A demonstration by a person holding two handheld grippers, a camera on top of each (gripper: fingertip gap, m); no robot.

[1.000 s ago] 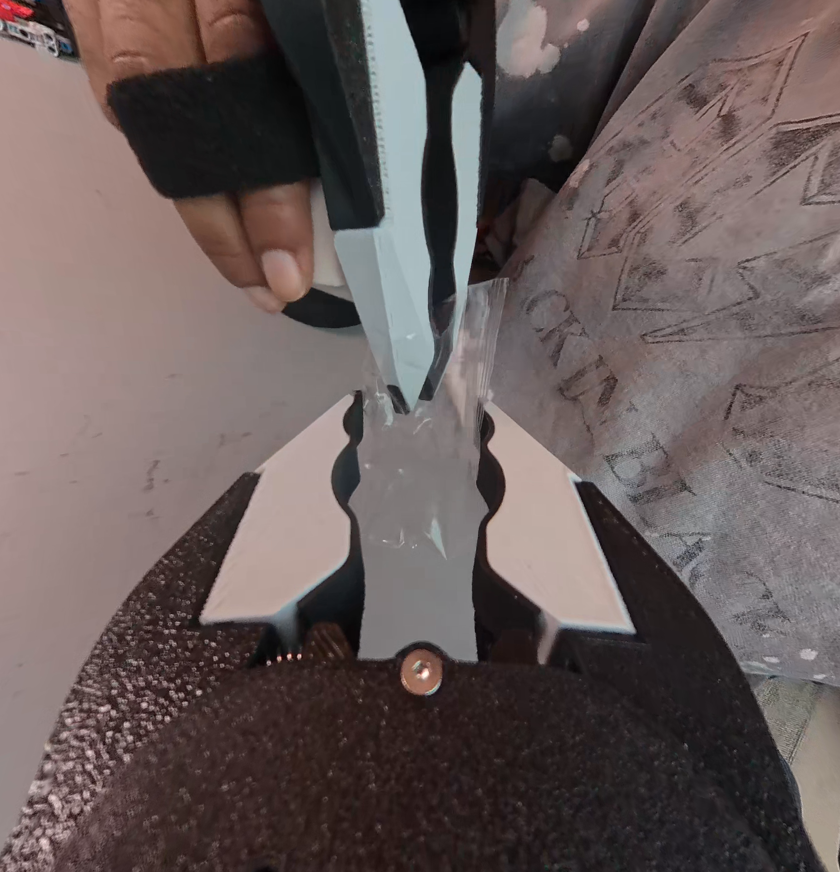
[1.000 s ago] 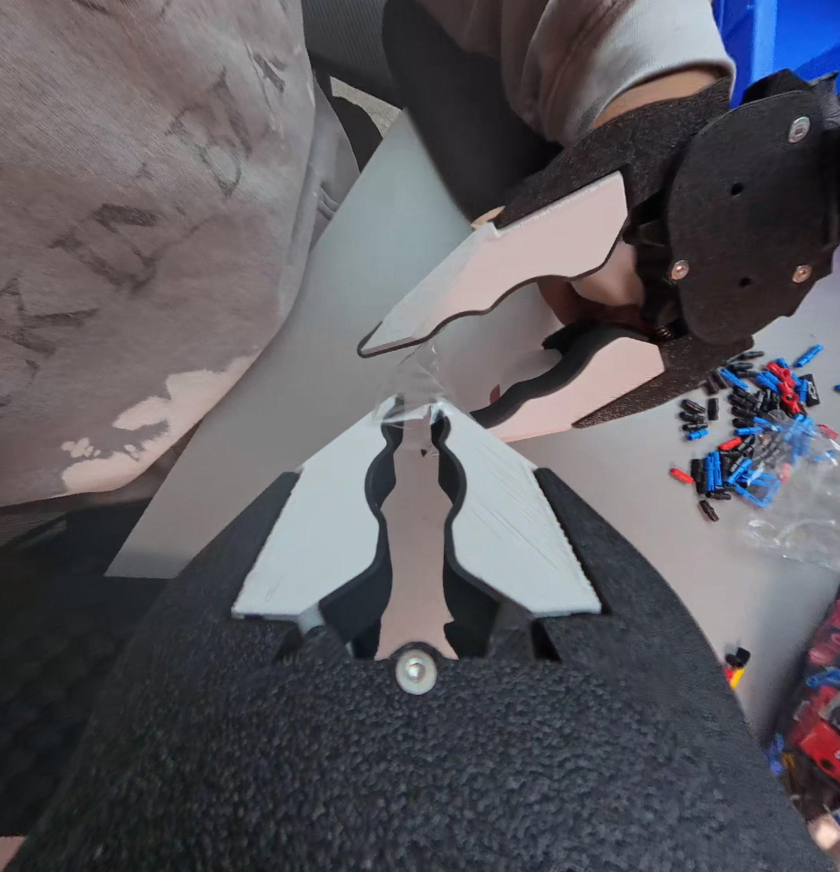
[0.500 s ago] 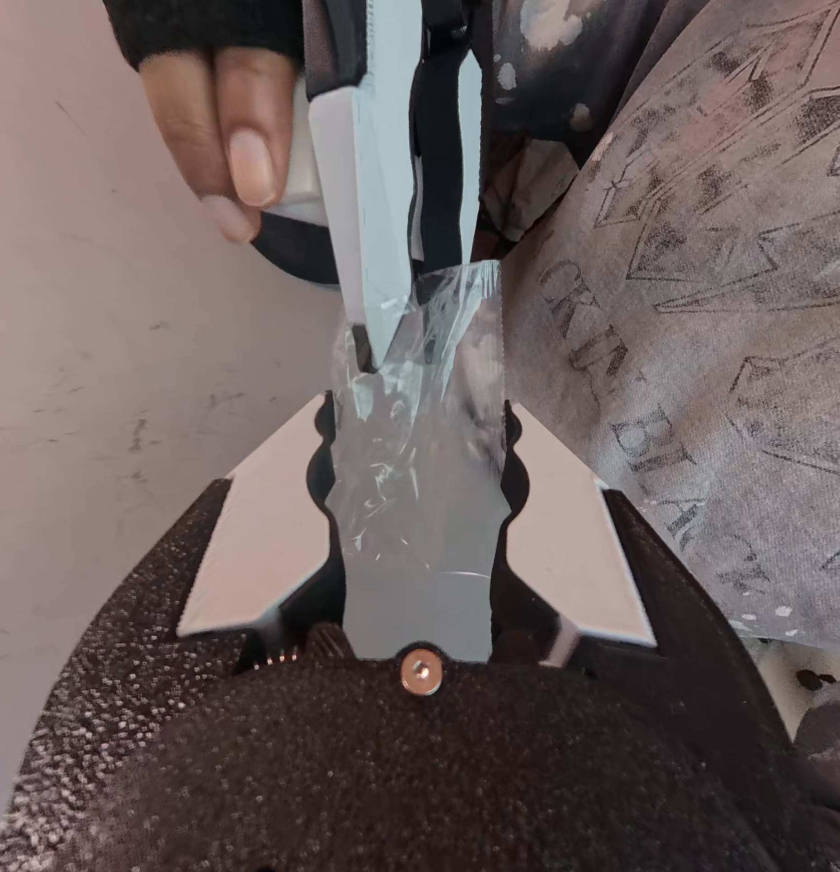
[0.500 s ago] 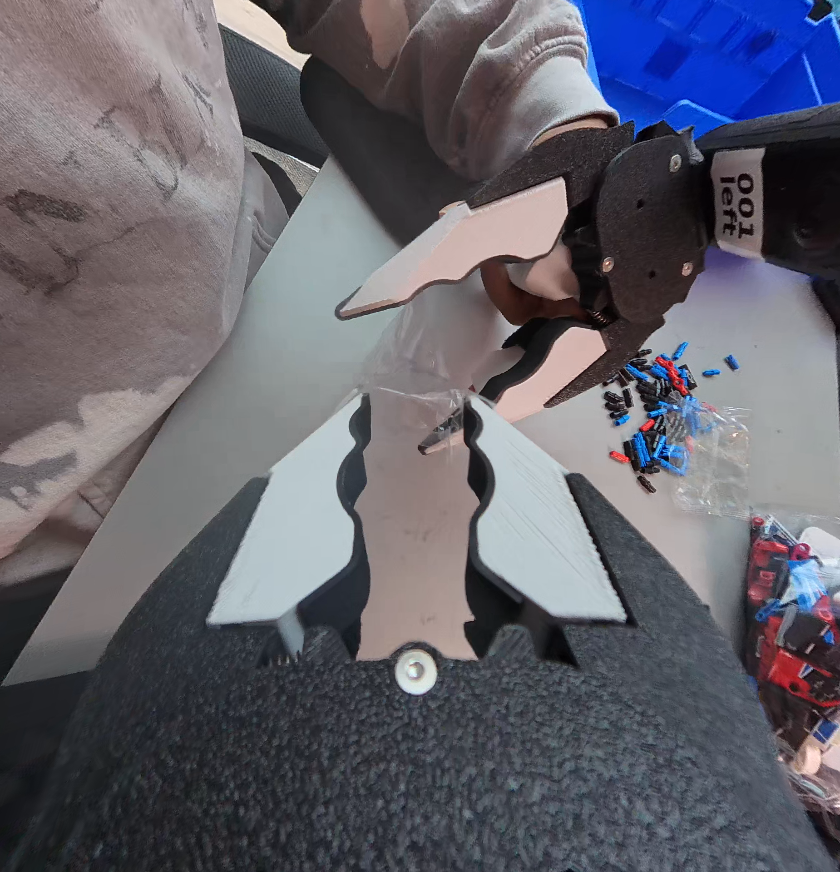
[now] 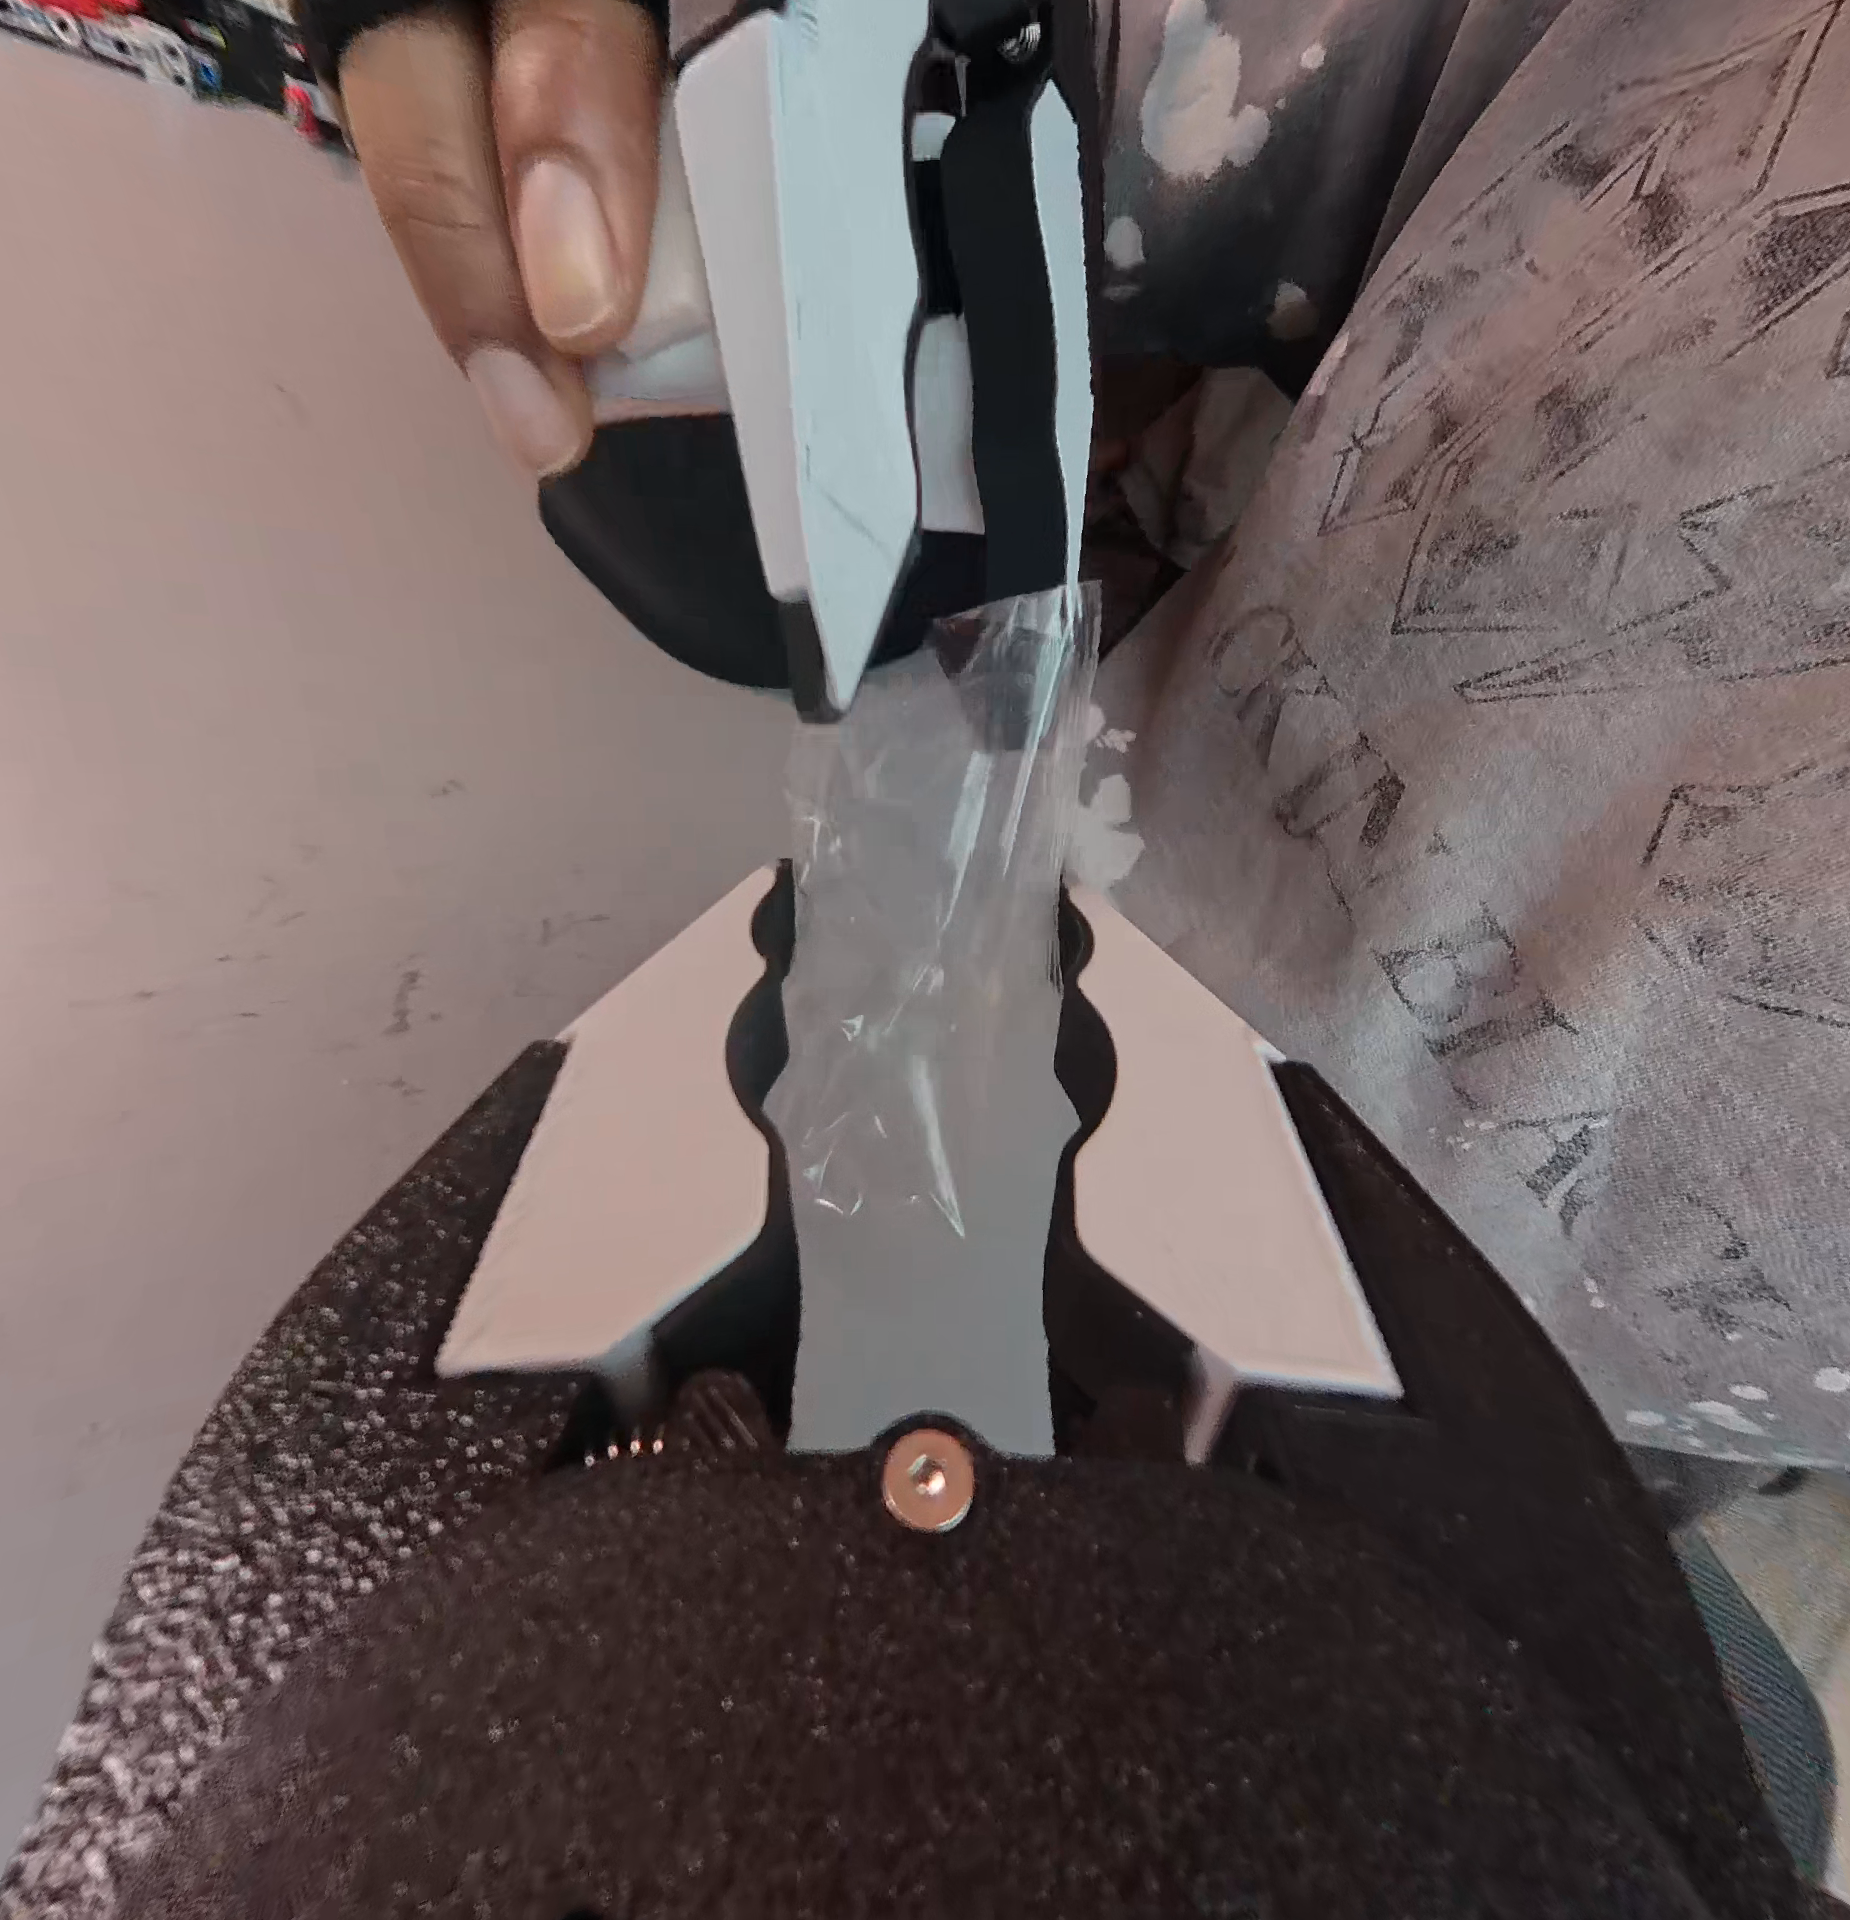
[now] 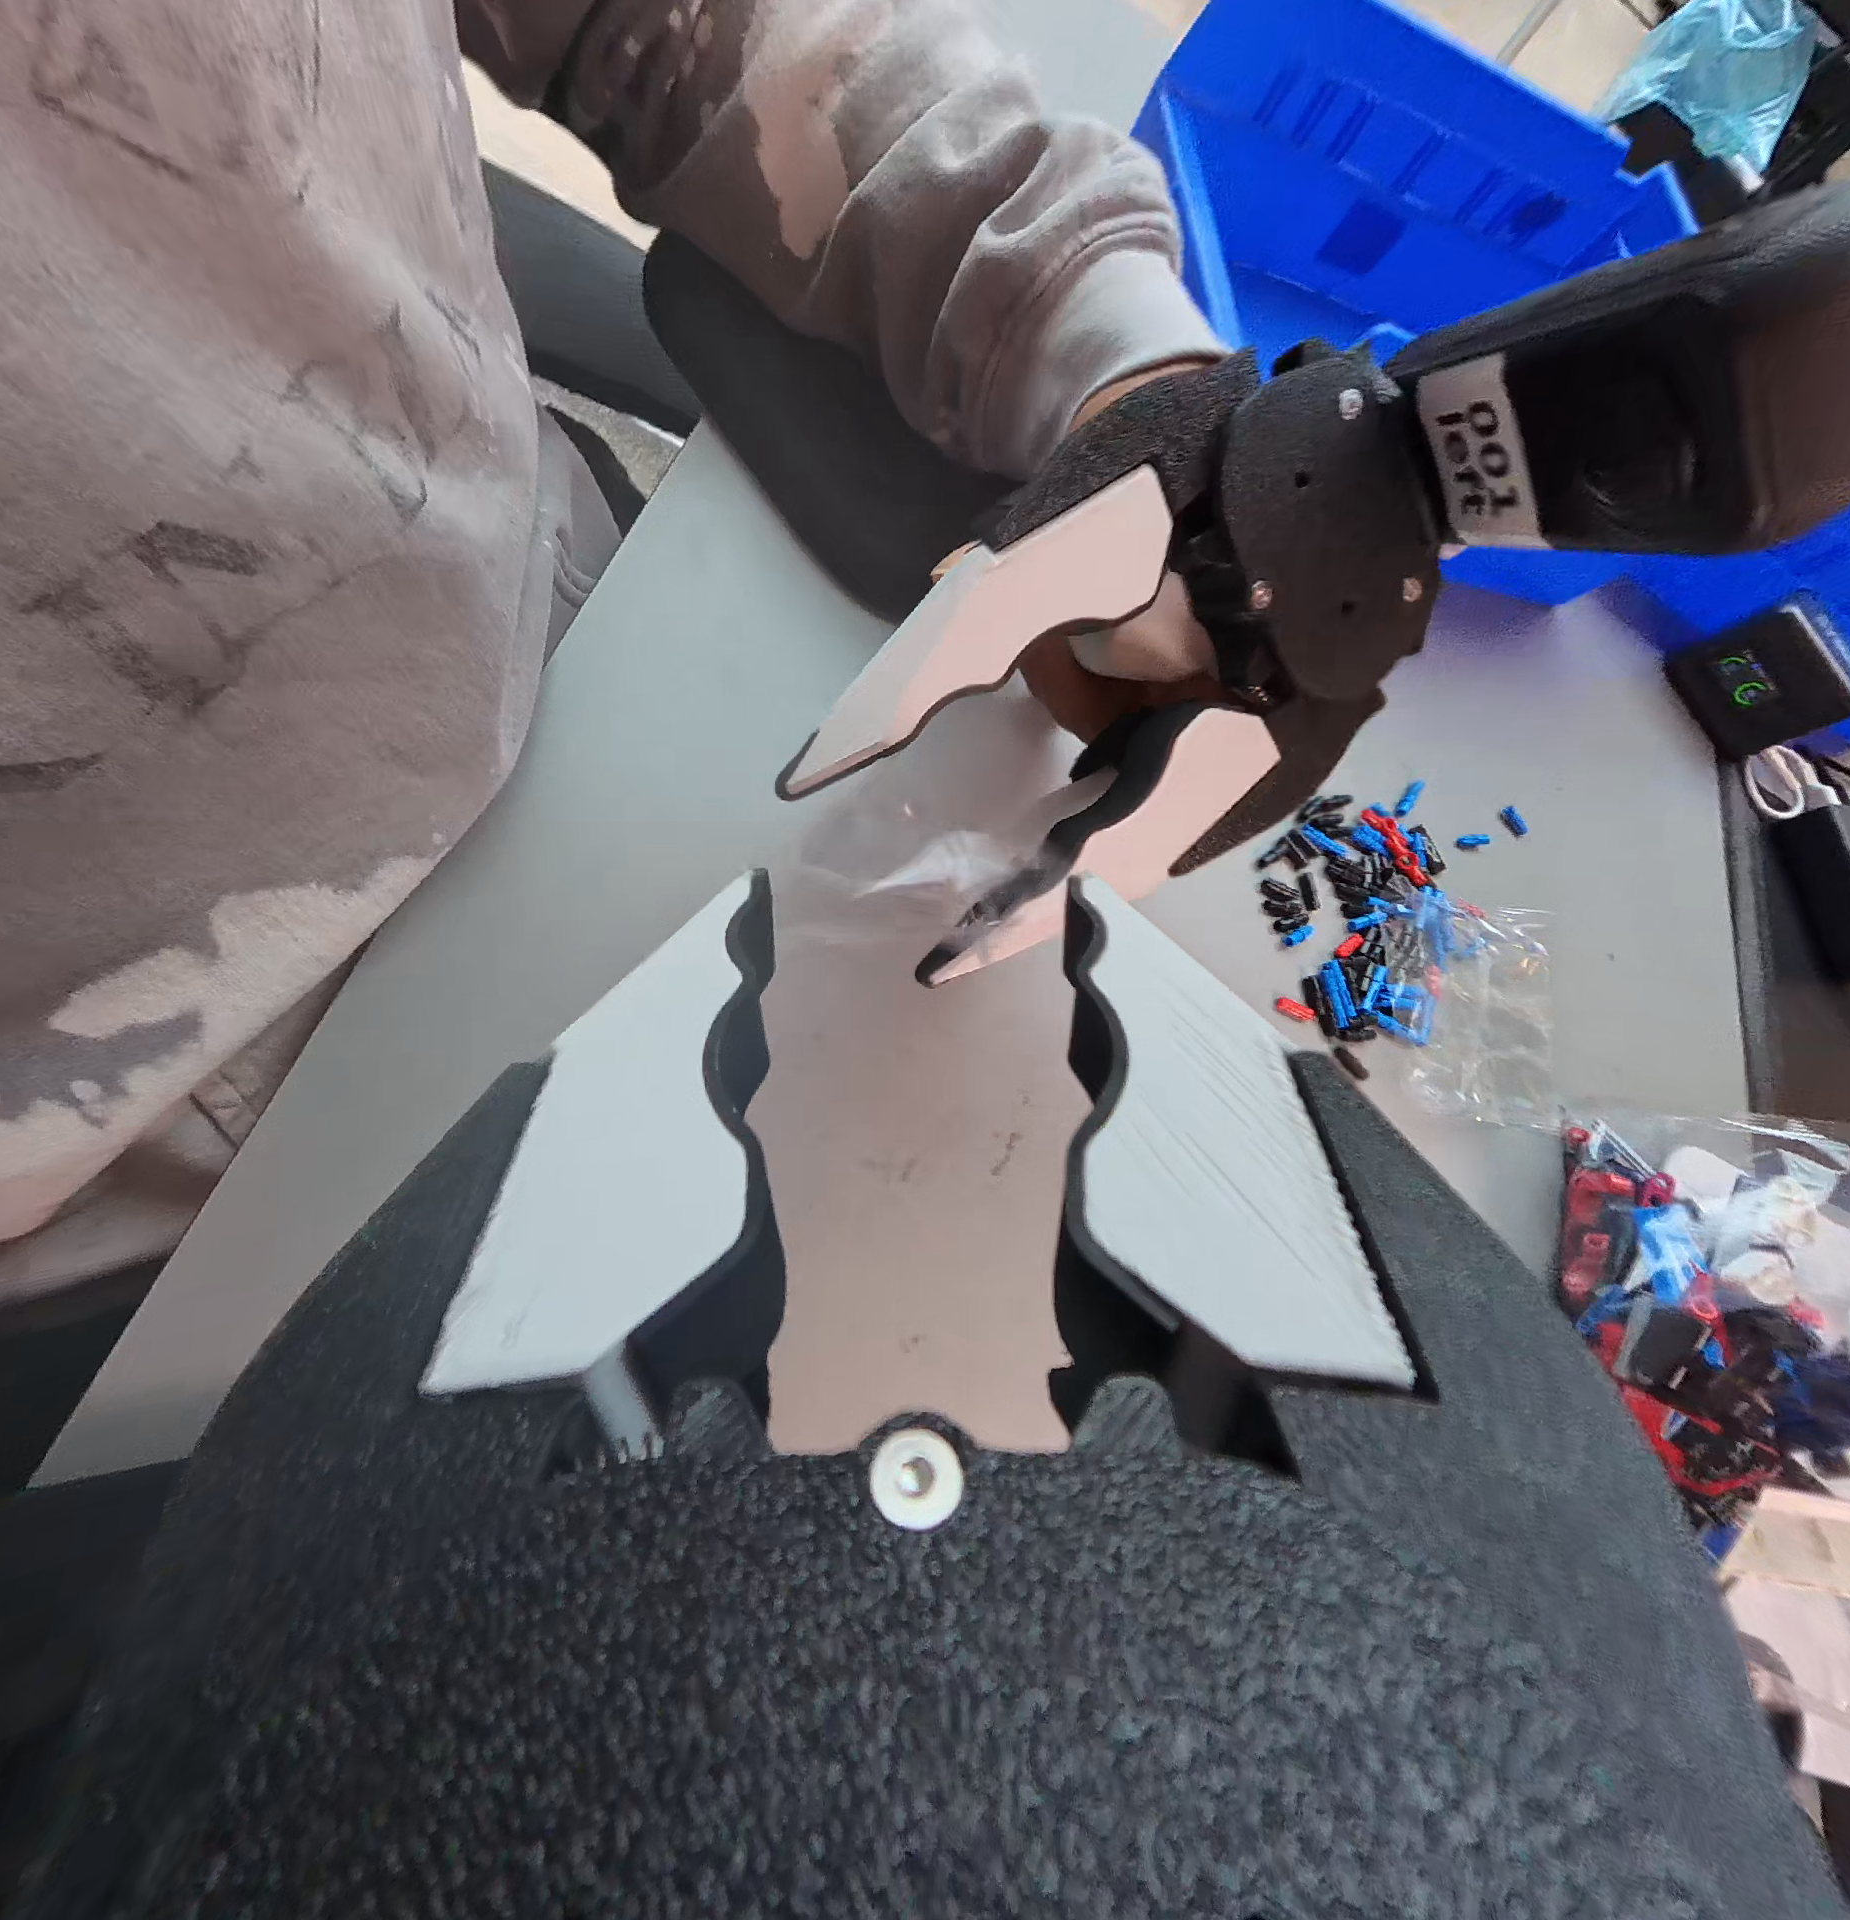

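A small clear plastic bag [image 5: 921,935] hangs in the gap between the open fingers of my left gripper [image 5: 926,878]. Its top edge reaches the tips of my right gripper [image 5: 947,644], which points down at it from above with its jaws apart. In the right wrist view my right gripper [image 6: 921,886] is open. The bag [image 6: 900,862] shows blurred just past its tips, between the spread fingers of the left gripper [image 6: 864,878]. Neither pair of jaws pinches the bag. I cannot tell what the bag rests on.
On the grey table [image 6: 609,831] lies a pile of small black, blue and red pieces [image 6: 1357,914] beside an empty clear bag [image 6: 1492,997]. A fuller bag of parts [image 6: 1710,1299], a blue bin [image 6: 1420,187] and a black device [image 6: 1773,675] are to the right. The person's sweatshirt [image 5: 1523,727] is close. Left and right tips are no more than a few centimetres apart.
The right gripper was shut on the bag's top edge; it has opened and drawn back. The left gripper has also opened wider. The bag now hangs longer between them.
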